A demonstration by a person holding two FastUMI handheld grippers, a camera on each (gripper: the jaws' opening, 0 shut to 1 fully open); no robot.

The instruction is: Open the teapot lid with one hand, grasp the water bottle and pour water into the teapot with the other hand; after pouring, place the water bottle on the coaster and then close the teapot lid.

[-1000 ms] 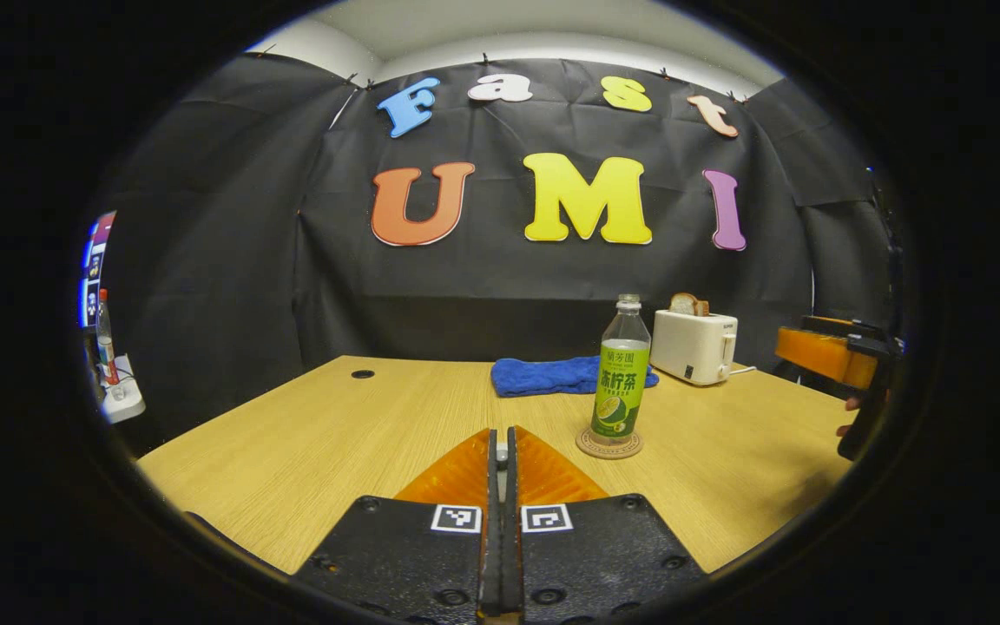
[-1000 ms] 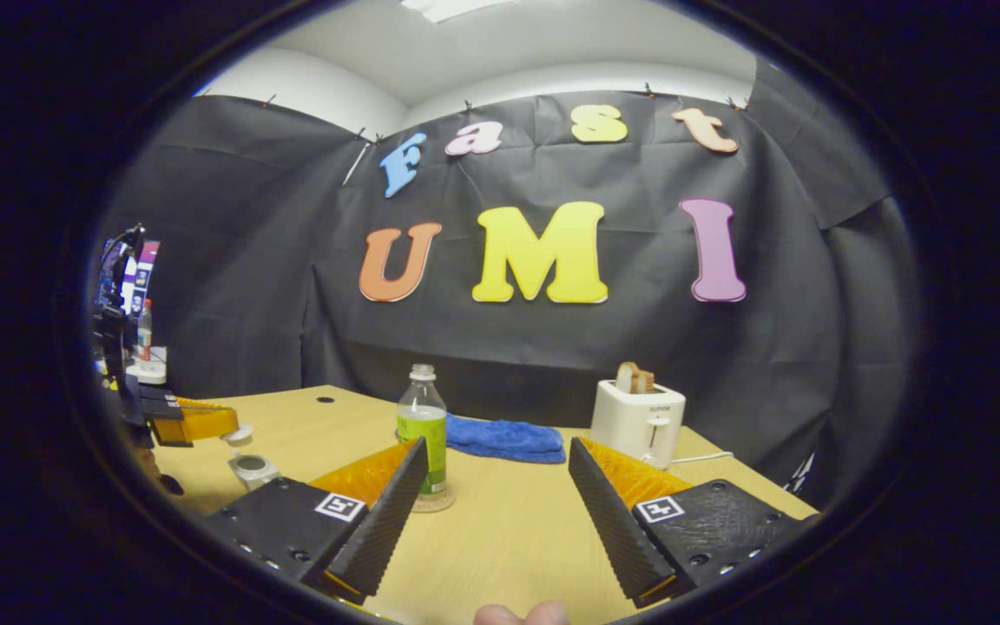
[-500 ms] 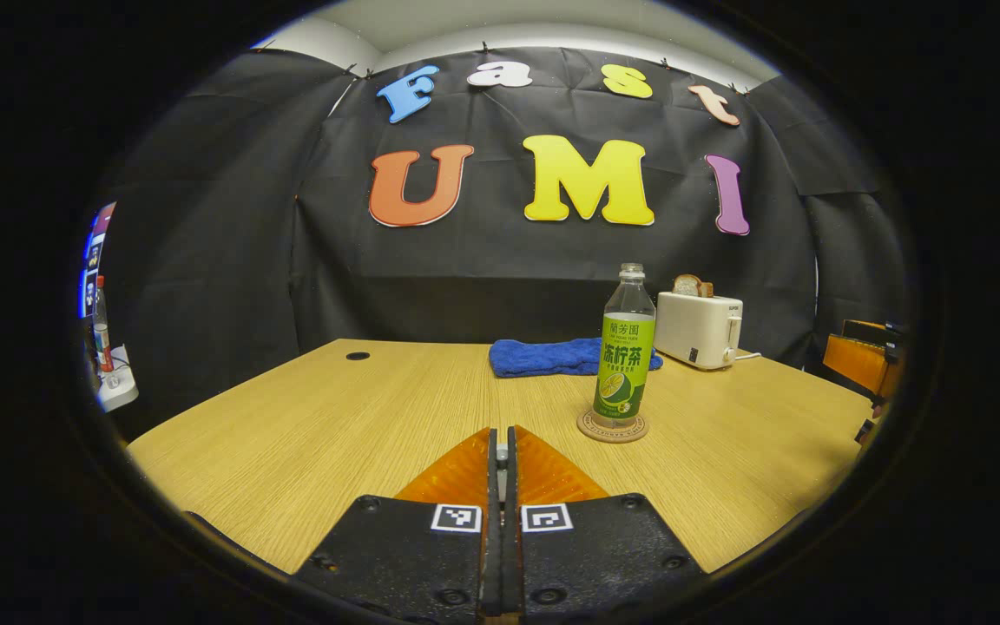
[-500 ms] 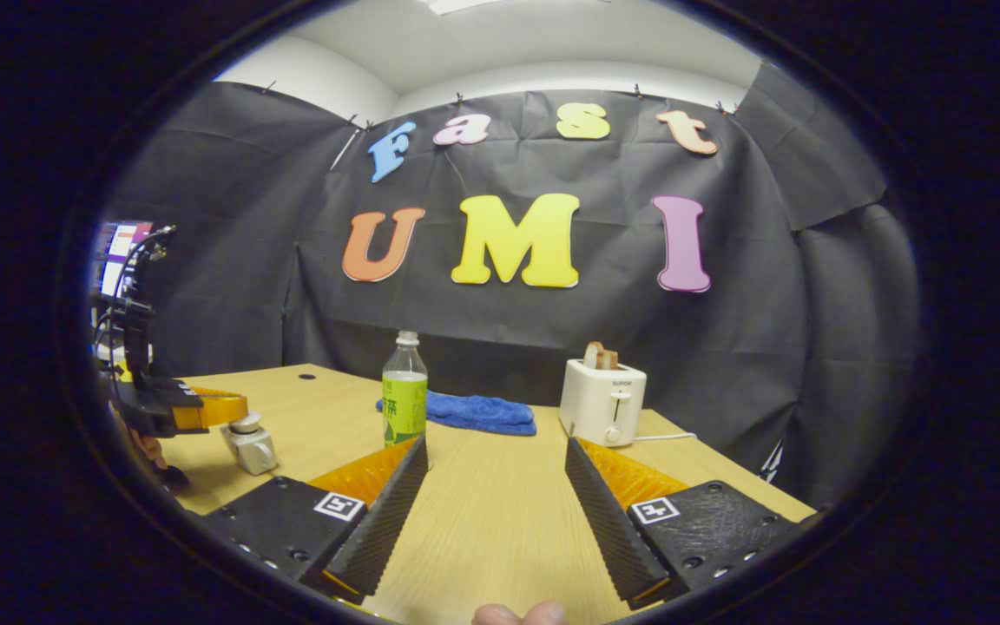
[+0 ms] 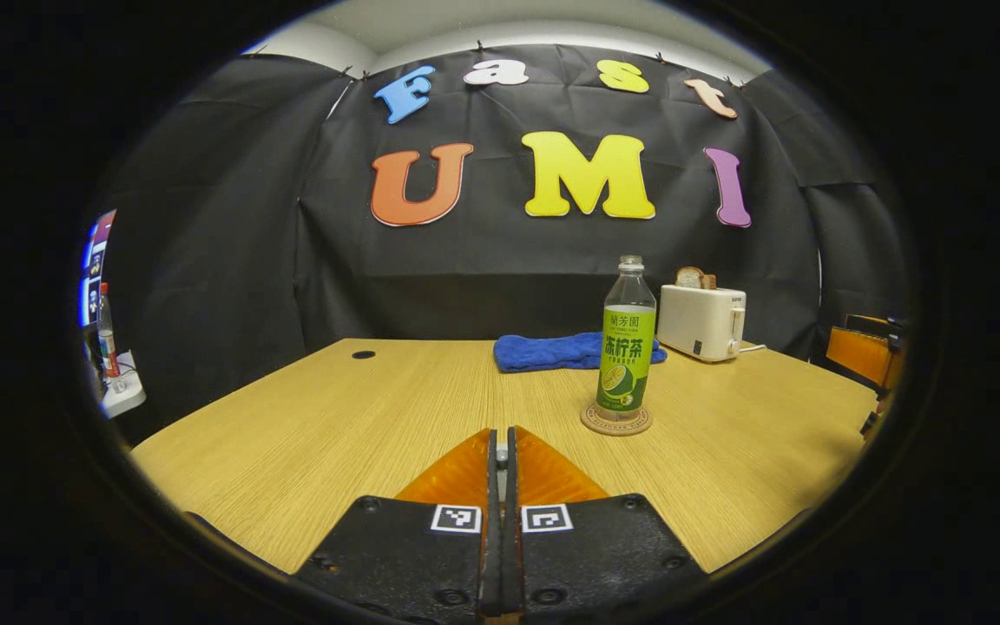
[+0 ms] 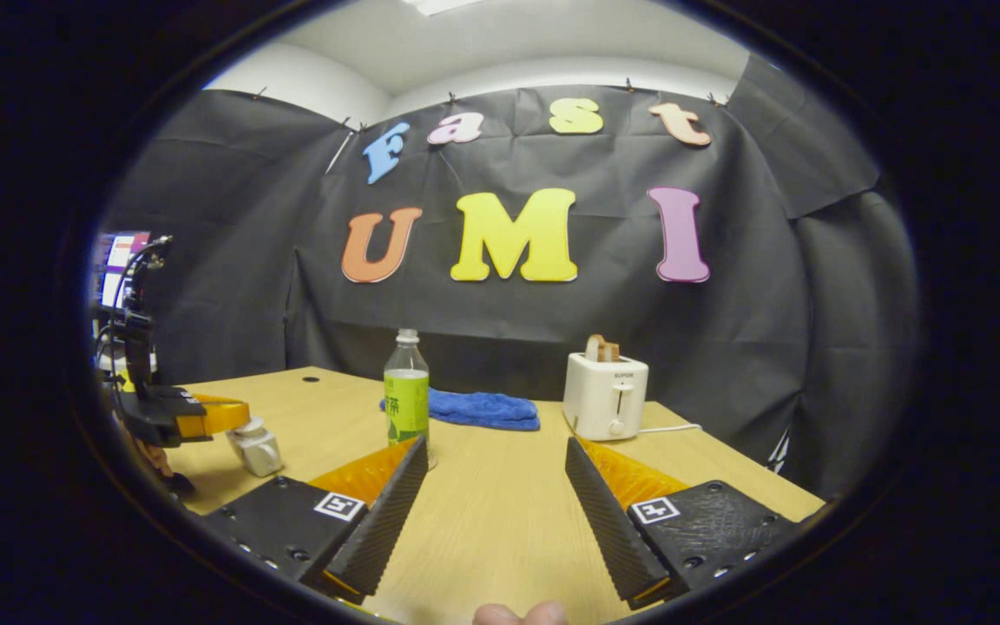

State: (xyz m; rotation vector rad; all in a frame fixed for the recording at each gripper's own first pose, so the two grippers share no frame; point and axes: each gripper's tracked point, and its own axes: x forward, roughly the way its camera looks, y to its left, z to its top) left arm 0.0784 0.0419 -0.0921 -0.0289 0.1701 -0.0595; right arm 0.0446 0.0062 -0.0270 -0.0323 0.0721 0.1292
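Lid down since a second ago: then held above the open pot, now seated on it. At far left of the right gripper view, left claw (image 6: 235,417) reaching in over the small white and silver teapot (image 6: 257,450), tips at the knob of the teapot lid (image 6: 248,427). In the left gripper view, left claw (image 5: 501,438) pressed together at bottom centre, a small grey bit pinched between the tips. Right of that, clear plastic water bottle with a green label (image 5: 627,347) upright on the round cork coaster (image 5: 616,419), well apart from the teapot, on the light wooden counter (image 5: 335,417). Behind the bottle, a folded blue towel (image 5: 543,353); further right, a white toaster (image 5: 713,323) with bread slices poking out of the top. At the right edge, part of the right claw (image 5: 860,356). In the right gripper view, right claw (image 6: 494,444) spread wide at bottom centre, gripping nothing, bottle (image 6: 406,399) just past its left finger.
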